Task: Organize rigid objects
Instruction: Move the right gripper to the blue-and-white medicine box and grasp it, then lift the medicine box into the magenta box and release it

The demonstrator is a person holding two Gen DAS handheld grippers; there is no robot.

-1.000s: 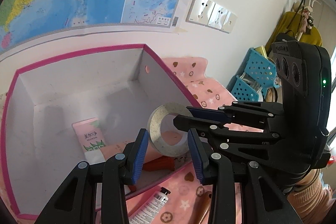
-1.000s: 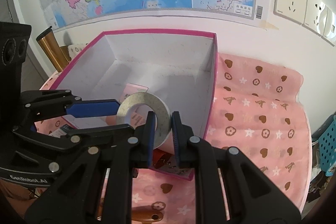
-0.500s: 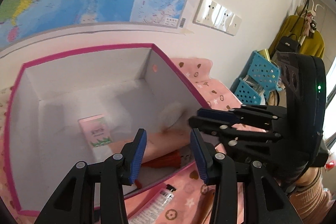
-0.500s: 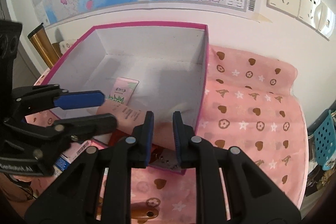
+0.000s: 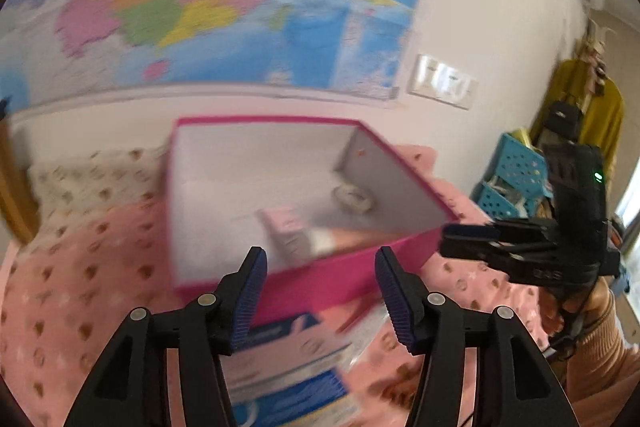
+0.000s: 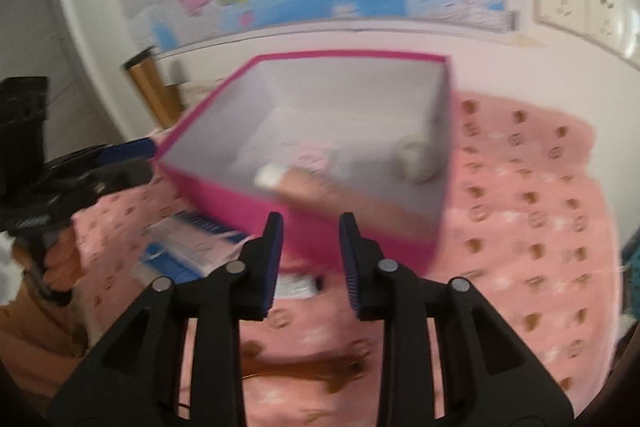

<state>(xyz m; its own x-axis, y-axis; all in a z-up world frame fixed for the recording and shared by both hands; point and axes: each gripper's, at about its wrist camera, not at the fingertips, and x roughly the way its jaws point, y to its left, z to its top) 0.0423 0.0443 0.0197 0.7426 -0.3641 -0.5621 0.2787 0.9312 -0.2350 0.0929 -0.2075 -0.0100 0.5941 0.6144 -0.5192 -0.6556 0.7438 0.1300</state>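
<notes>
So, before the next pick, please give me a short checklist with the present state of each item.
1. Left gripper open and empty: ok.
2. Right gripper open and empty: ok.
3. Grey roll of tape lying inside the pink-rimmed cardboard box, near its corner: ok.
4. Blue and white flat packet on the pink patterned cloth, outside the box: ok as next target.
5. Brown object in front of the box: cannot tell what it is, blurred.
6. Views sharp enough to aim: not ok.

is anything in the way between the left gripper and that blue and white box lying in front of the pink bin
Nothing visible. The left gripper hangs open right above the blue and white box, with only pink cloth around it.
</notes>
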